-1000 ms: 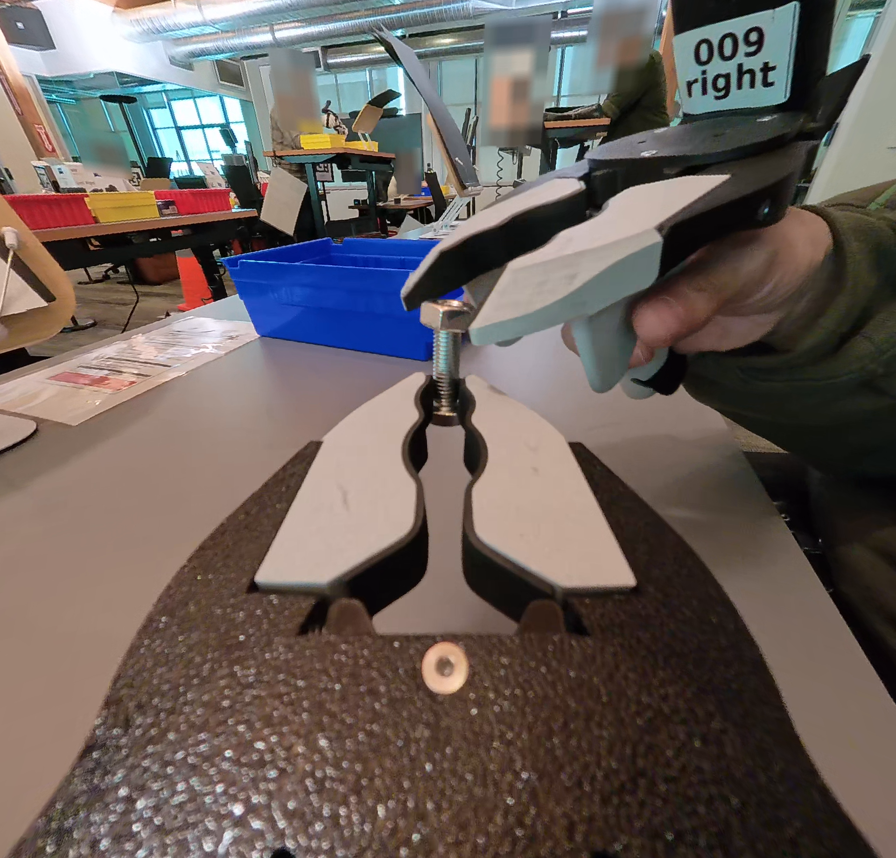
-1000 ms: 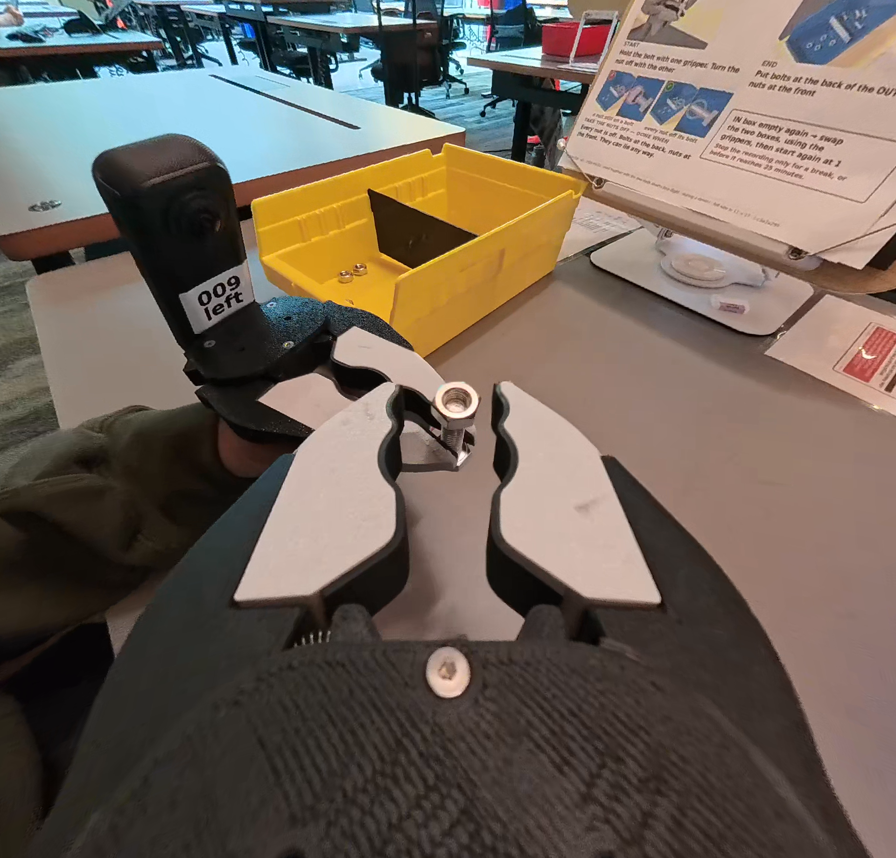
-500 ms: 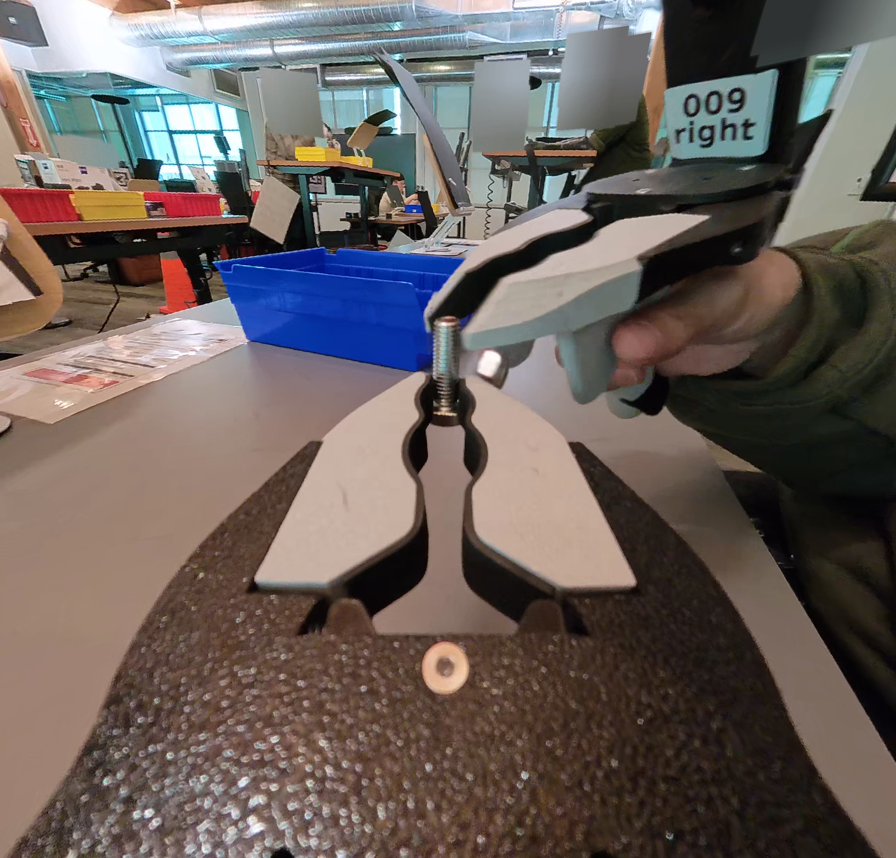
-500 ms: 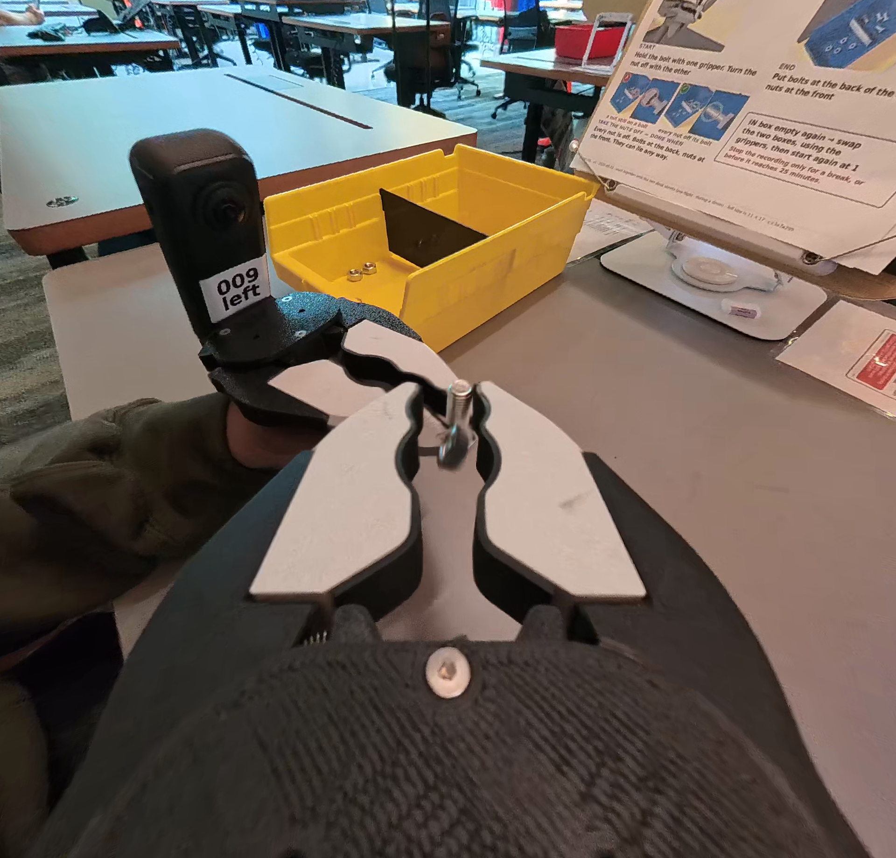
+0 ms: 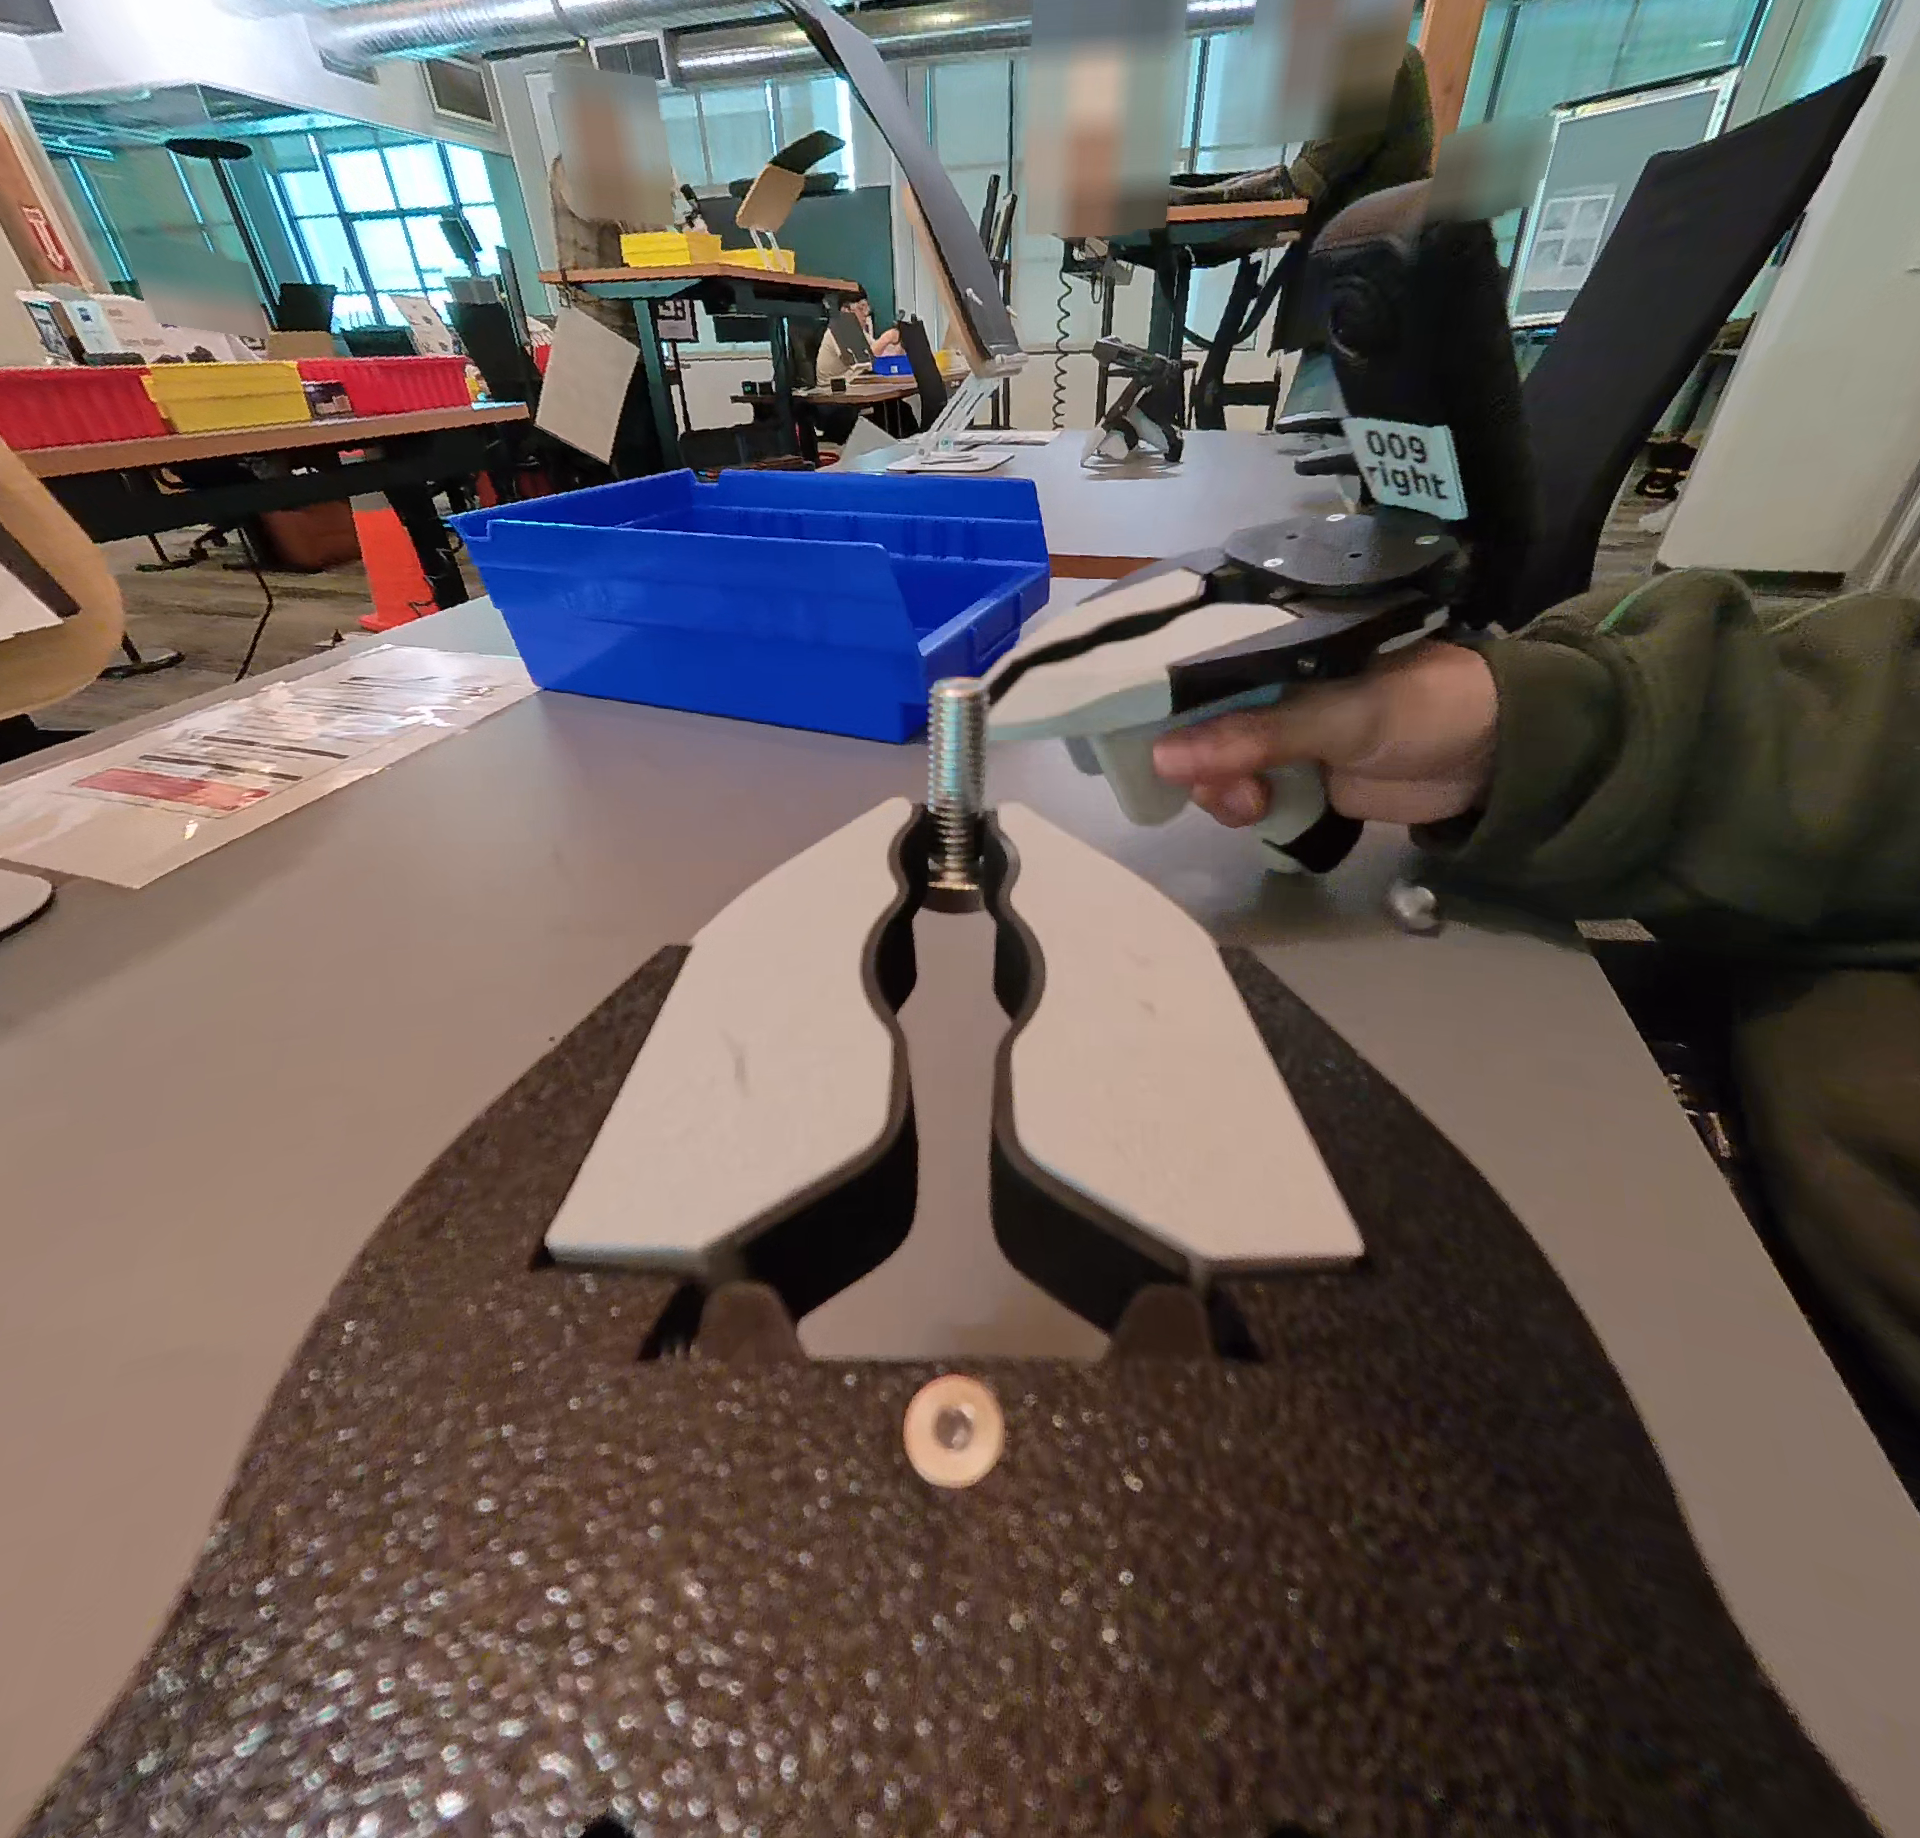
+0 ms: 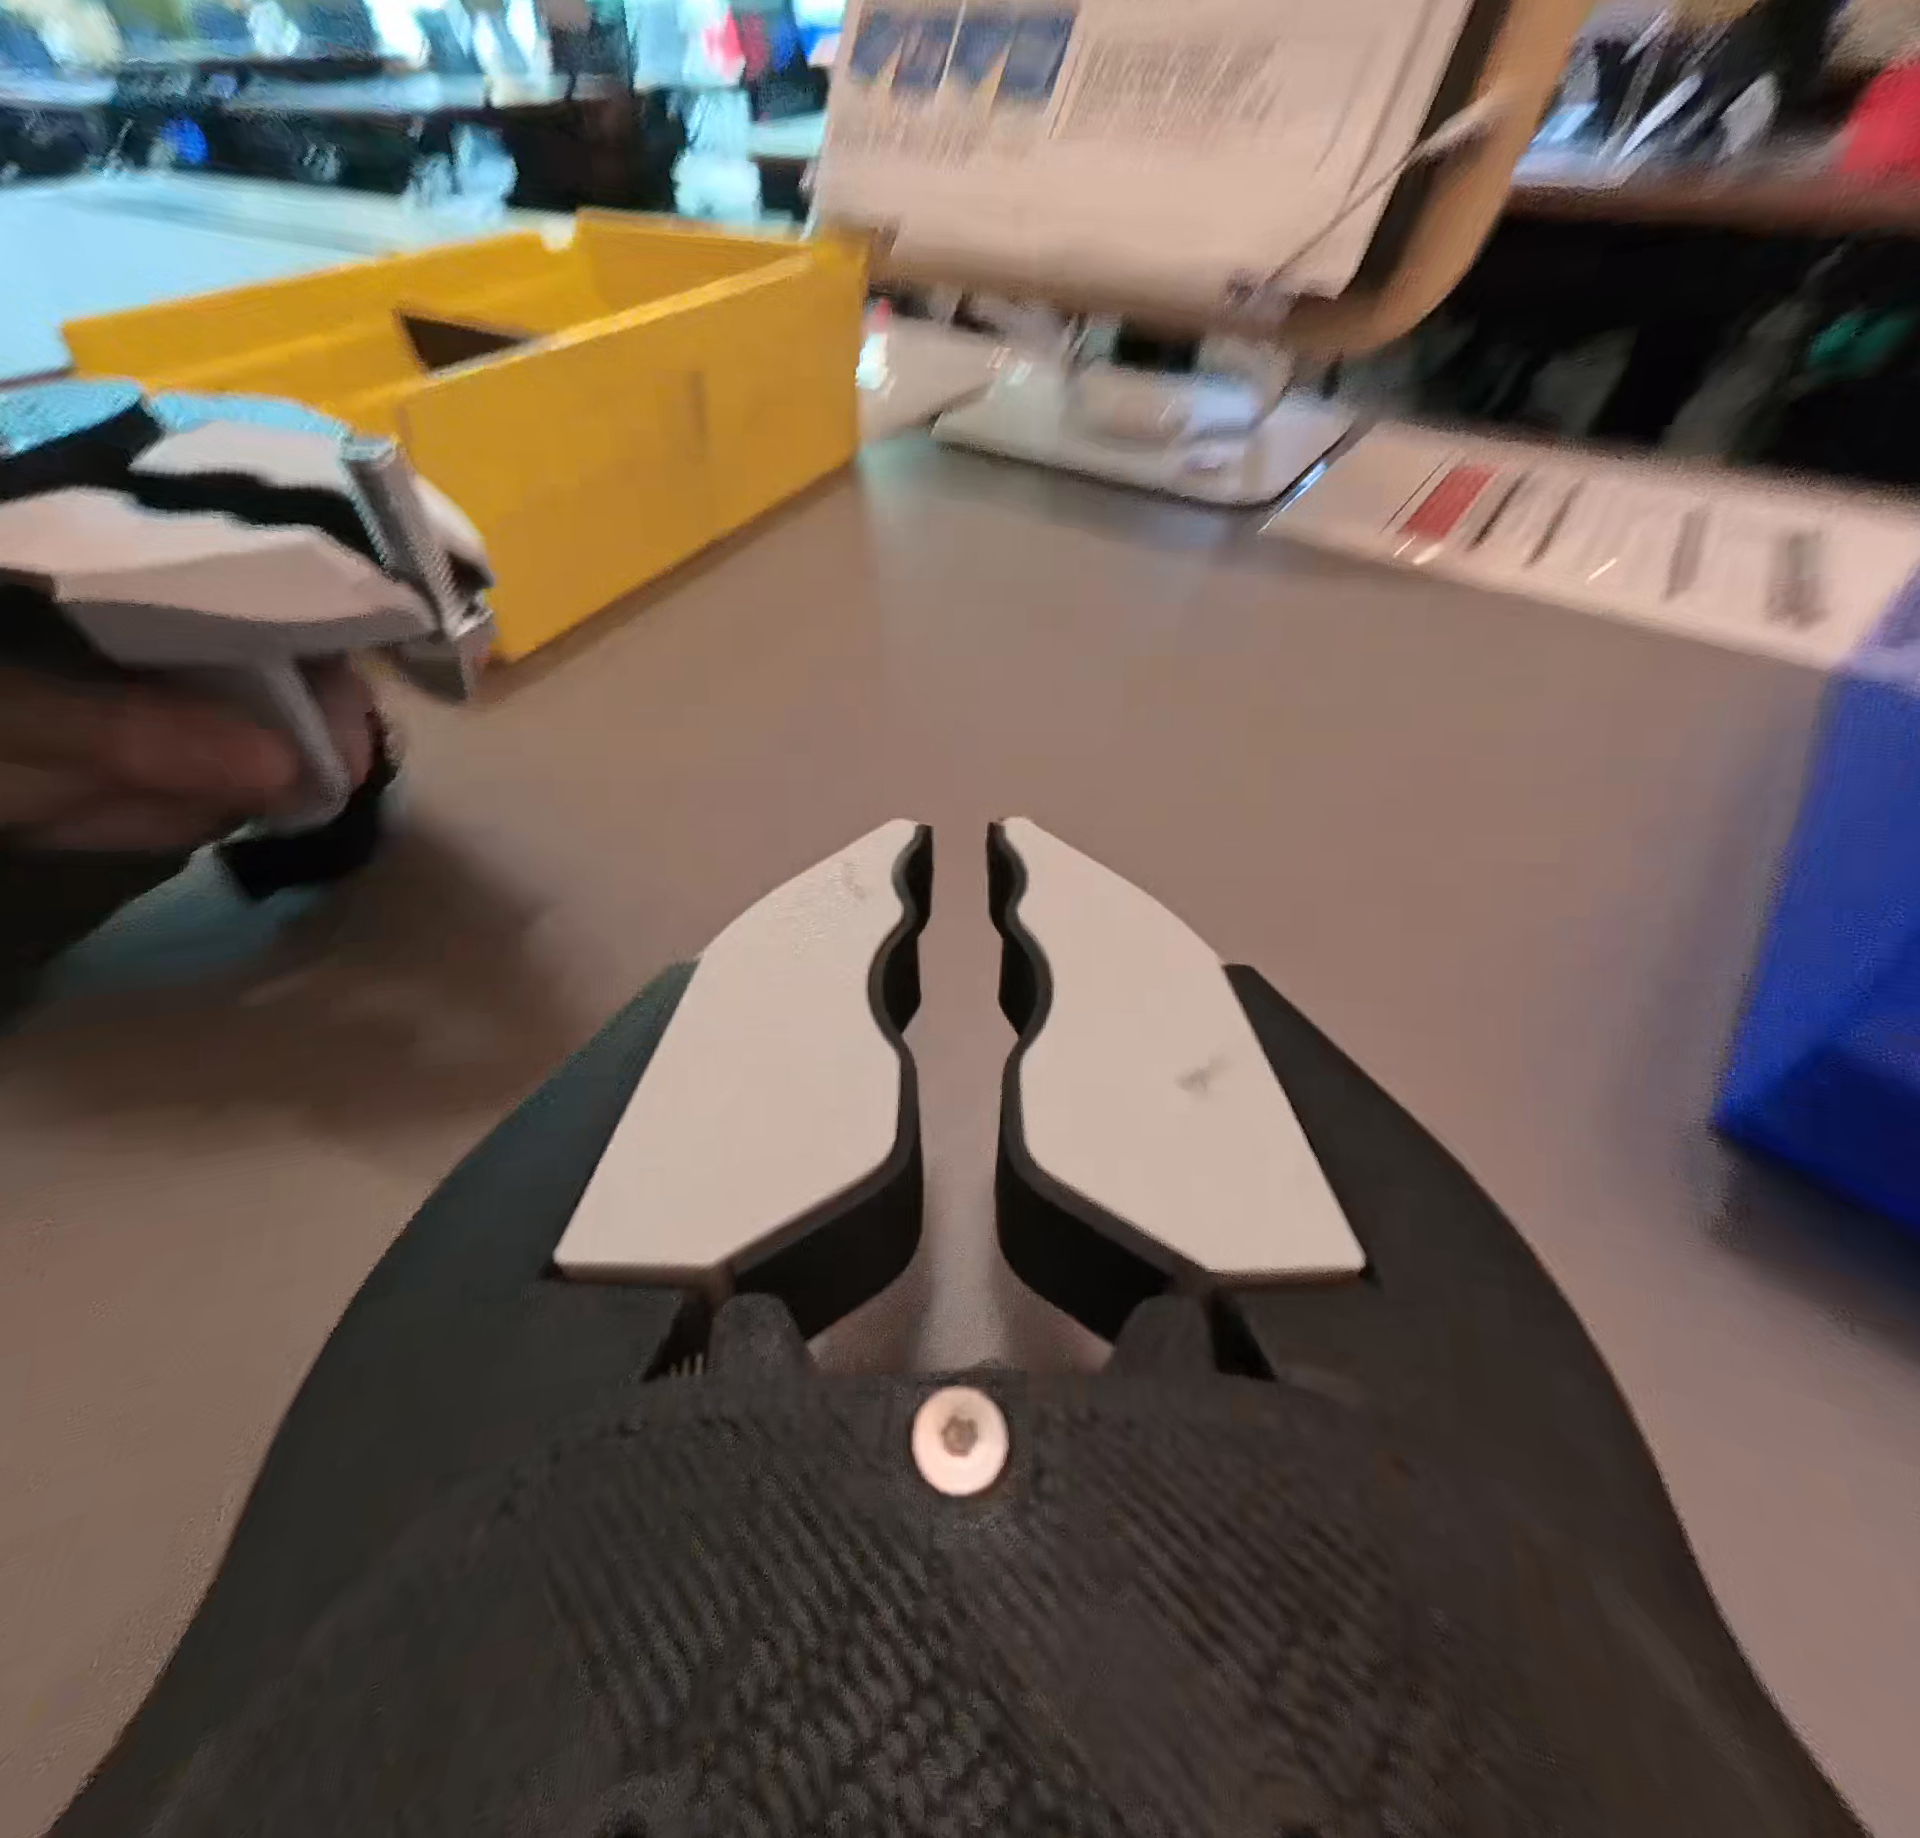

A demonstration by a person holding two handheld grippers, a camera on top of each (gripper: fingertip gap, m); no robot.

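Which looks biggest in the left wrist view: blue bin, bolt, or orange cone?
1. blue bin
2. orange cone and bolt look about alike; the bolt sits much nearer the camera, so I won't rank them.

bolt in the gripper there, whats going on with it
A person holds a gripper in each hand over a grey table. The left gripper is shut on a bolt, threaded end up, with no nut on it. The right gripper is apart from the bolt, jaws nearly closed with nothing visible between them. A small metal piece, perhaps a nut, lies on the table beside the right hand. A blue bin and a yellow bin stand nearby.
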